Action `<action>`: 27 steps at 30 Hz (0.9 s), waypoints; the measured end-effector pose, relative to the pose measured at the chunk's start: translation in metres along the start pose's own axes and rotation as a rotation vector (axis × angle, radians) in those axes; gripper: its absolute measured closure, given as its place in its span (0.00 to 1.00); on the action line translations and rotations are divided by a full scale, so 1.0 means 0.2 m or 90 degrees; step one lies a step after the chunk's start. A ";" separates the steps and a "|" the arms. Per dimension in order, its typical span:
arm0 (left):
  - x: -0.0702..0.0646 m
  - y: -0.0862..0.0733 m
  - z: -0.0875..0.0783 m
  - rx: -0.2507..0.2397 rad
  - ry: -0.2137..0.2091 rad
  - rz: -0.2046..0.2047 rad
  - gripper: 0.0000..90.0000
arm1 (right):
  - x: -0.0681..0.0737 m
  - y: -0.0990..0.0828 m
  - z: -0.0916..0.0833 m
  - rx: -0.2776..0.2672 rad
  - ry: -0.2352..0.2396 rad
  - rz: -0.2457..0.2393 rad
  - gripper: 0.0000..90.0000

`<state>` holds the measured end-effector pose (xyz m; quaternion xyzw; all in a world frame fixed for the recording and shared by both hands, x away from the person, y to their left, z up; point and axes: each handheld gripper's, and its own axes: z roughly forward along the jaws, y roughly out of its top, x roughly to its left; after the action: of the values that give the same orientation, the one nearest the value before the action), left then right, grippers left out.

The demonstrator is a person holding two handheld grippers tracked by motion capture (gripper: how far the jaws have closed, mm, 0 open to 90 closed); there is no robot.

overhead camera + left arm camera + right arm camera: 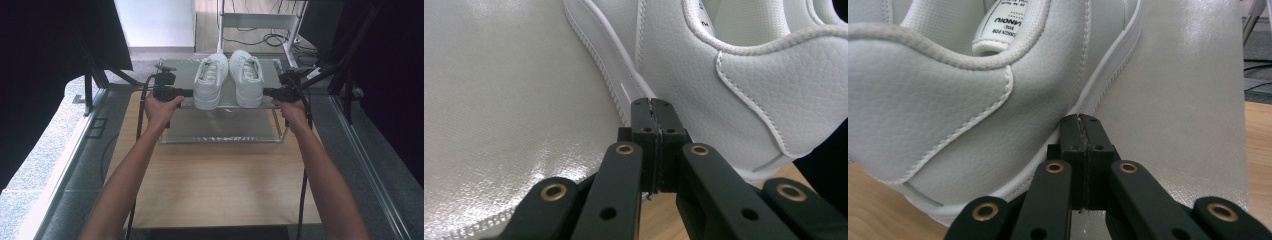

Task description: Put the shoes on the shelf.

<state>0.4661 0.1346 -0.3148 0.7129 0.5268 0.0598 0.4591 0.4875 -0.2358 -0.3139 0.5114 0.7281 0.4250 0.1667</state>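
Silvery mat (186,75) under two shoes (229,80) looks thin and limp; left tongs (190,93) and right tongs (266,92) appear clamped on its front edge.

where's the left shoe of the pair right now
In the high view the left white shoe sits on the silvery shelf of the rack, left of the right shoe, with the left gripper beside its heel.

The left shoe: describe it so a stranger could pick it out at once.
On the wooden table stands a two-tier rack; a pair of white sneakers sits on its silvery top shelf. The left shoe is the one beside the left gripper, angled slightly, while its twin sits nearer the right gripper.
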 end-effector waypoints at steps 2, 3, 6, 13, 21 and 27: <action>-0.01 0.00 0.01 -0.003 0.003 0.001 1.00 | 0.01 0.00 0.00 0.001 -0.005 -0.008 1.00; -0.02 0.00 0.01 -0.002 0.002 0.002 1.00 | 0.01 0.00 0.00 0.001 -0.008 -0.009 1.00; -0.05 0.00 0.03 0.003 -0.011 -0.001 1.00 | 0.01 0.01 0.00 0.005 -0.006 -0.004 1.00; -0.11 0.02 0.11 -0.003 -0.023 -0.013 1.00 | 0.04 0.01 0.01 0.004 0.003 -0.003 1.00; -0.12 0.01 0.11 0.000 -0.039 -0.006 0.97 | 0.07 0.02 0.02 0.018 -0.005 -0.032 1.00; -0.17 -0.04 0.00 0.003 -0.091 0.043 0.99 | 0.05 0.00 0.01 0.015 0.012 -0.025 1.00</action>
<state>0.4452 0.1076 -0.3075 0.7335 0.4685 0.0226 0.4919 0.4839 -0.2260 -0.3137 0.4952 0.7445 0.4175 0.1620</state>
